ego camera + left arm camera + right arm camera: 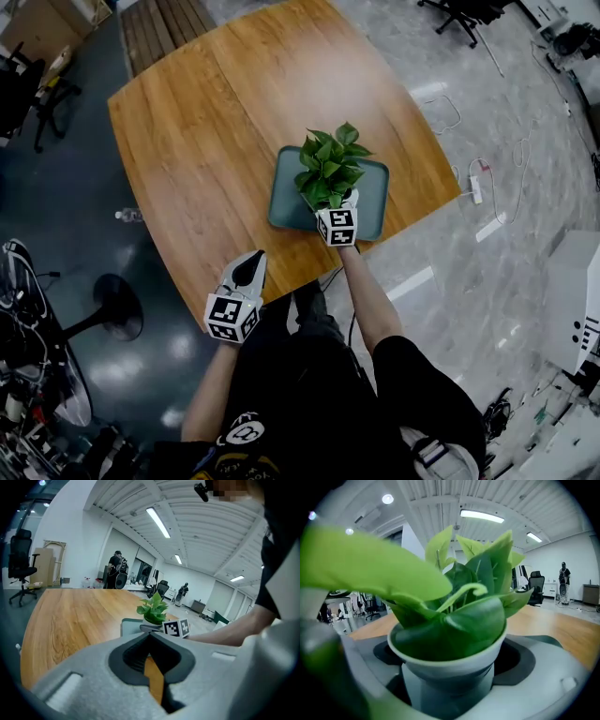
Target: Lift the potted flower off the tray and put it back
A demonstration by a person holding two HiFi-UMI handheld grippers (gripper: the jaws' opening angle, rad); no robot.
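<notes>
Right tongs (336, 208) stand released around the pot (447, 677) on its tray (375, 187); best to close evenly under the rim, lift straight. Left tongs (150, 634) clenched, empty.

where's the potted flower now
The potted flower stands on the teal tray near the table's right edge in the head view, the right claw open around its pot.

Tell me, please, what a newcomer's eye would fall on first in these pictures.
The leafy green plant in its white pot stands on a teal rounded tray near the front edge of the brown wooden table. The right gripper has its open jaws on either side of the pot. The left gripper is shut and empty at the table's near edge.
</notes>
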